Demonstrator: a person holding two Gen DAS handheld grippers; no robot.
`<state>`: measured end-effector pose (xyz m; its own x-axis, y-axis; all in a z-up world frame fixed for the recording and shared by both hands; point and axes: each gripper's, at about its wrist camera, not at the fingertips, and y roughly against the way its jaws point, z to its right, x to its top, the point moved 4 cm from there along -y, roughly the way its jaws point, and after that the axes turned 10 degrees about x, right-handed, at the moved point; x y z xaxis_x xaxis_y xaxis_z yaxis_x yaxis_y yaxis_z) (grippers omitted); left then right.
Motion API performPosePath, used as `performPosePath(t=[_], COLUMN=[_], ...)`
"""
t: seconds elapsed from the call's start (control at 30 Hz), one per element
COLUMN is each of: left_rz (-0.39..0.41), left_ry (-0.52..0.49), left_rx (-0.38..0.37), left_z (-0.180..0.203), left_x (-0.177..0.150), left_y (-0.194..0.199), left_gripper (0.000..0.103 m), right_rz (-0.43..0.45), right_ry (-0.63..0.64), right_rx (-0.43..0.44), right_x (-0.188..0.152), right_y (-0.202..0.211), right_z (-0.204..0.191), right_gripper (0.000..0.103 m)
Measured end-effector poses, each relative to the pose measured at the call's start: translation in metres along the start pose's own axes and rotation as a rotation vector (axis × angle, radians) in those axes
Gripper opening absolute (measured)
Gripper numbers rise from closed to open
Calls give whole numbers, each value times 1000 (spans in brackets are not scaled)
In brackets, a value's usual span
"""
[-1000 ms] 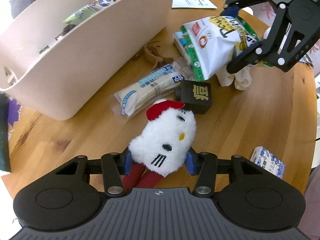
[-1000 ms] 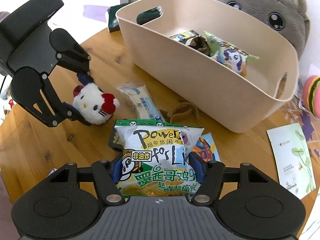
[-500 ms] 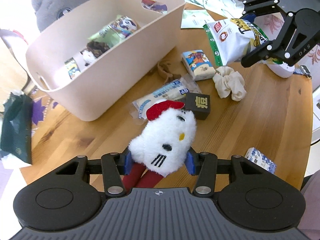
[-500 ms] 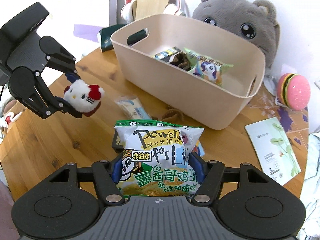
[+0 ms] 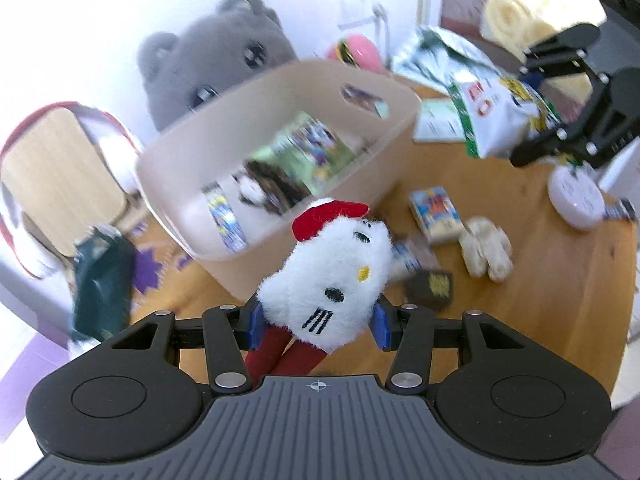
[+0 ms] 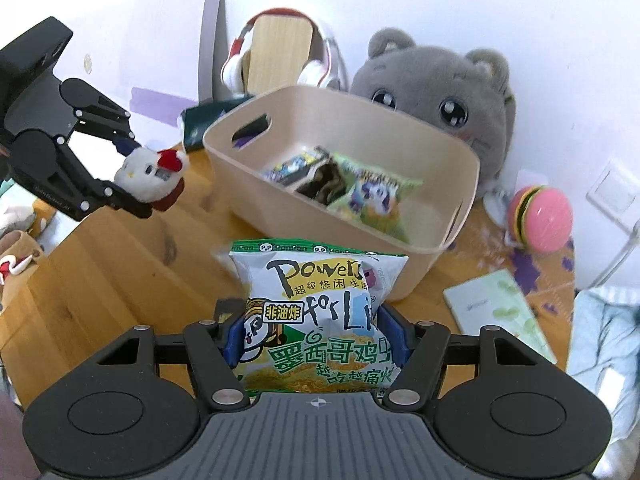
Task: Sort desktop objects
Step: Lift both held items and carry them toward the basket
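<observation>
Left gripper [image 5: 318,326]: squeezes a white plush toy [image 5: 332,276], held up off the table [image 5: 540,300].
Right gripper [image 6: 316,340]: squeezes a chip bag [image 6: 320,312], also up in the air.
Bin [image 6: 420,240]: just past both grippers, open on top.
In the bin: snack packs [image 6: 372,194] on the floor, with room left.
Table edge: round; bare wood near the left gripper.
Far: a gray plush cat [image 6: 444,100] behind the bin.

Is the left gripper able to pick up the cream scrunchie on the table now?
Probably not yet: the left gripper is shut on the white plush toy, so its jaws are occupied. The scrunchie itself lies uncovered.
</observation>
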<state>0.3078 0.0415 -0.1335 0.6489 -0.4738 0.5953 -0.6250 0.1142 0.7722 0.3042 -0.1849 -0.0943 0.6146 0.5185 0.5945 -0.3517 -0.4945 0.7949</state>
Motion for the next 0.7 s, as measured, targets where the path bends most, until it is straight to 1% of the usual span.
performPosePath(t=[0.27, 0.47, 0.6, 0.7], left_rz=[97, 120, 122, 120], left_ry=[85, 100, 114, 138], left_rx=[40, 74, 113, 127], left_z=[-26, -40, -49, -53], left_x=[39, 59, 72, 79], left_y=[18, 21, 12, 3], left_gripper=[51, 51, 51, 51], right_rz=[69, 110, 140, 155], right_ry=[34, 24, 16, 1], right_rx=[-42, -64, -84, -107], right_x=[35, 54, 67, 78], right_y=[20, 21, 19, 13], right_z=[9, 18, 21, 23], right_gripper=[63, 63, 63, 63])
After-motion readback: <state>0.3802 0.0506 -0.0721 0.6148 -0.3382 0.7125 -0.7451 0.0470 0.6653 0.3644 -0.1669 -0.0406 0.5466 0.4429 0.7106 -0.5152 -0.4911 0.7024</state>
